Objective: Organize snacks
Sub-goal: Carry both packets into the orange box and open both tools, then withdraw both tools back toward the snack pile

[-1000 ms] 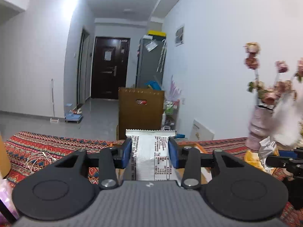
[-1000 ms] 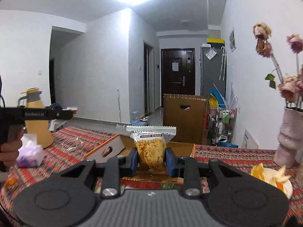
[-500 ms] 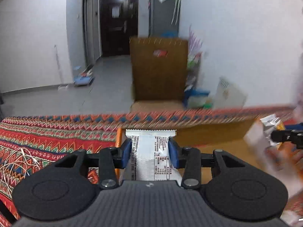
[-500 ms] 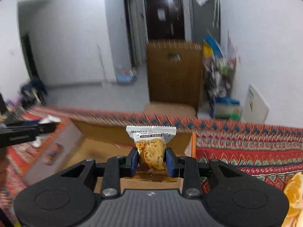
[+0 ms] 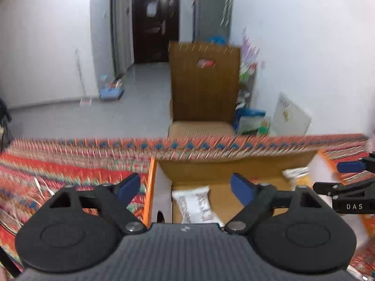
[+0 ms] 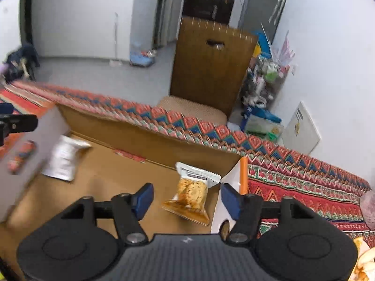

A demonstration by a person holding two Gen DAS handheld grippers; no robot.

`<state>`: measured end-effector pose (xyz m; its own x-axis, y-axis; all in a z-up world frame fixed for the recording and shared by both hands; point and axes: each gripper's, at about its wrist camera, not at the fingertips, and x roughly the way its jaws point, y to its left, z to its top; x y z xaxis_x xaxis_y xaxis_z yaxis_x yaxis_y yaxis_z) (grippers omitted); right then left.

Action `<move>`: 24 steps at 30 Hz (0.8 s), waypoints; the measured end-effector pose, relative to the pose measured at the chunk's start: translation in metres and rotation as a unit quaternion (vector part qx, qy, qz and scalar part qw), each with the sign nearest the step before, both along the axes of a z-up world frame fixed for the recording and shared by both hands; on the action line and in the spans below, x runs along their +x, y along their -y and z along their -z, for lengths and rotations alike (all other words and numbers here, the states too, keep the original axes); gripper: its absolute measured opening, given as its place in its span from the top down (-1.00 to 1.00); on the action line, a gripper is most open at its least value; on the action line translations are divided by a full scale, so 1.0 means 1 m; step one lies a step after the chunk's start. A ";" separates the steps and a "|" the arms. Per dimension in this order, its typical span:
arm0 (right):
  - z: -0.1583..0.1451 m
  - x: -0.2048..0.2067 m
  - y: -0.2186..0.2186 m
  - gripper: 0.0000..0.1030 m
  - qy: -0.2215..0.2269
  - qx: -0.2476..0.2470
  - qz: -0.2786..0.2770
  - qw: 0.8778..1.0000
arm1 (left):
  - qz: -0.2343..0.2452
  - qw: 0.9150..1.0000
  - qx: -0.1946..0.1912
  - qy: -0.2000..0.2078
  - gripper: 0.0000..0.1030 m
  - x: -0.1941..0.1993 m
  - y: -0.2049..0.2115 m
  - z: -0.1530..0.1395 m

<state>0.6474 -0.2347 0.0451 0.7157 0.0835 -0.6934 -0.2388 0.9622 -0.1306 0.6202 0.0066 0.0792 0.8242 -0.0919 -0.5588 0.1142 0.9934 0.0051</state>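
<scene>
Snacks lie in the box (image 6: 145, 140), each hand-held gripper just opened.

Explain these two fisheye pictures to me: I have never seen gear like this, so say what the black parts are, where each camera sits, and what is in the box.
There is no robot arm here. A person holds a two-finger gripper in each hand, and a camera on each one looks forward along its fingers.

The left wrist view shows the left gripper, its blue-padded jaws apart. They have just been opening, and nothing is between them. Below lies a white snack packet on the floor of a cardboard box.

The right wrist view shows the right gripper, jaws also just opened and holding nothing. An orange snack packet lies in the same box below it.

The box rests on a red patterned cloth. So both snacks are in the box and nothing is held.
</scene>
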 end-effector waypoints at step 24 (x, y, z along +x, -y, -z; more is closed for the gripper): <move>-0.036 -0.434 0.070 -1.00 0.183 0.141 -0.040 0.972 | -0.009 0.983 -0.013 0.183 -1.00 -0.432 0.008 -0.008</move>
<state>0.2137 -0.3051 0.0807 0.8932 0.2999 -0.3350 -0.3025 0.9520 0.0457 0.1885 -0.0013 0.0875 0.9710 -0.0860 -0.2231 0.0922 0.9956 0.0174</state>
